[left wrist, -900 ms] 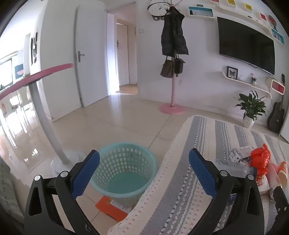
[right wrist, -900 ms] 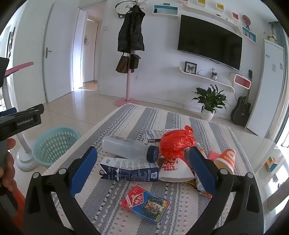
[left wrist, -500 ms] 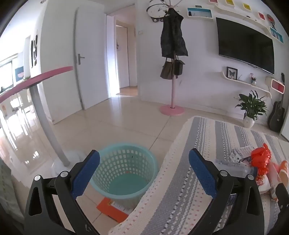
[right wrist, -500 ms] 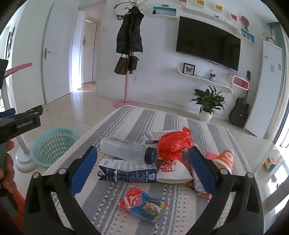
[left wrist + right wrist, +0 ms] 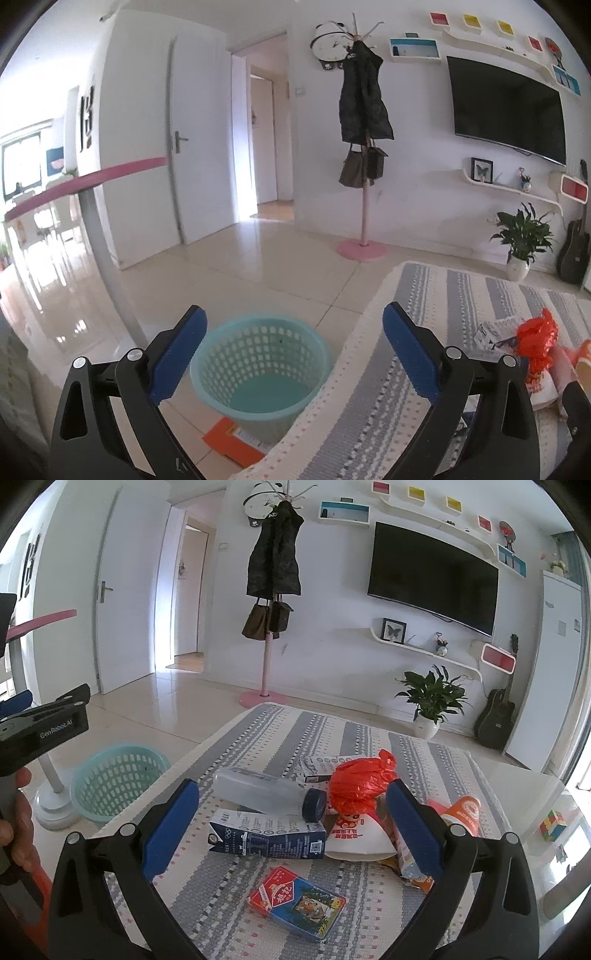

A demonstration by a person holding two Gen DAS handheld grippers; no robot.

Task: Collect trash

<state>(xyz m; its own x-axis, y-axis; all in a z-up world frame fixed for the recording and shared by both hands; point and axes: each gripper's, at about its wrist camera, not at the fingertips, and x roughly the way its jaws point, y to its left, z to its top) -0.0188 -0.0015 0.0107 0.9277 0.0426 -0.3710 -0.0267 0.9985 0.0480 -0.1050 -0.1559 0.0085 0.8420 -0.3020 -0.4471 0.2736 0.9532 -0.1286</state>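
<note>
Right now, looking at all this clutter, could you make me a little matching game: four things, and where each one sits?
Things:
1. teal basket
2. clear bottle
3. card box
4. red bag

Places:
A. nearest the camera on the striped cloth
B. on the floor beside the table
C. on top of the white paper wrapper
D. lying on its side behind the blue carton

Pairs: 1-B, 2-D, 3-A, 4-C
</note>
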